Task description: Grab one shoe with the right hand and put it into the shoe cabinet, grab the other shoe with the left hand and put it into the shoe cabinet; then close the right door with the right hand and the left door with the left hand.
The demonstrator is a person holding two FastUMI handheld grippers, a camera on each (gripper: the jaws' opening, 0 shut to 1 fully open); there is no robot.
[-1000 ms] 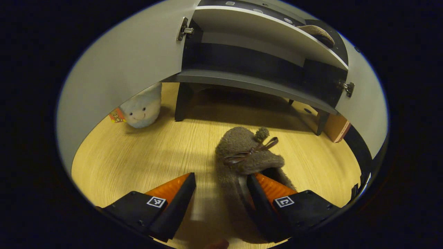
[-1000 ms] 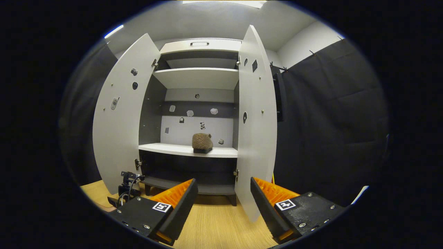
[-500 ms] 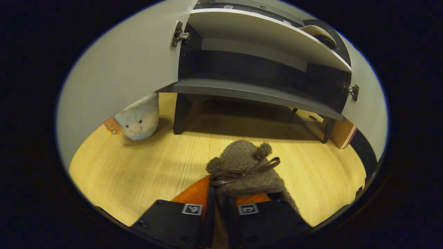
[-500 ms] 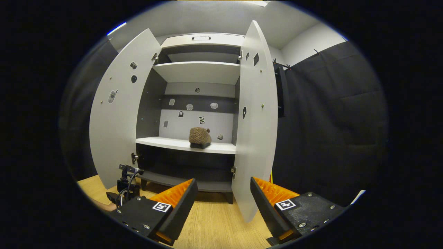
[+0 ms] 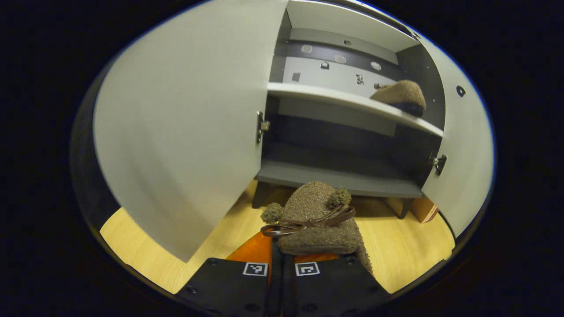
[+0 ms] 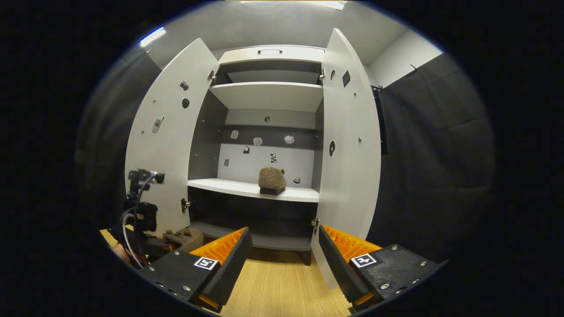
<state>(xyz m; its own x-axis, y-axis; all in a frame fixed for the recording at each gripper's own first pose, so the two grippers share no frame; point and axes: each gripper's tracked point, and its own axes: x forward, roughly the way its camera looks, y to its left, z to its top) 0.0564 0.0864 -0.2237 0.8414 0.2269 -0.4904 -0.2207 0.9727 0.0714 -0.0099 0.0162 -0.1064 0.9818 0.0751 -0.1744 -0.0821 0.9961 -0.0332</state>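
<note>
You are holding the fuzzy brown slipper with the ribbon bow (image 5: 313,220) in the left claw (image 5: 282,259), whose two fingers are clenched on the slipper's heel at the bottom centre of the left gripper view. The toe is pointing forward toward the open grey-and-white shoe cabinet (image 5: 348,110), probably so it can slide in toe-first. The matching brown slipper (image 5: 398,94) is resting on the white middle shelf (image 5: 330,100) at the upper right, leaving free shelf to its left. In the right gripper view, the right claw (image 6: 284,255) is hanging released and empty at the bottom centre, in front of the white right door (image 6: 350,154), seemingly waiting to close it. The white left door (image 5: 185,127) is standing wide open.
</note>
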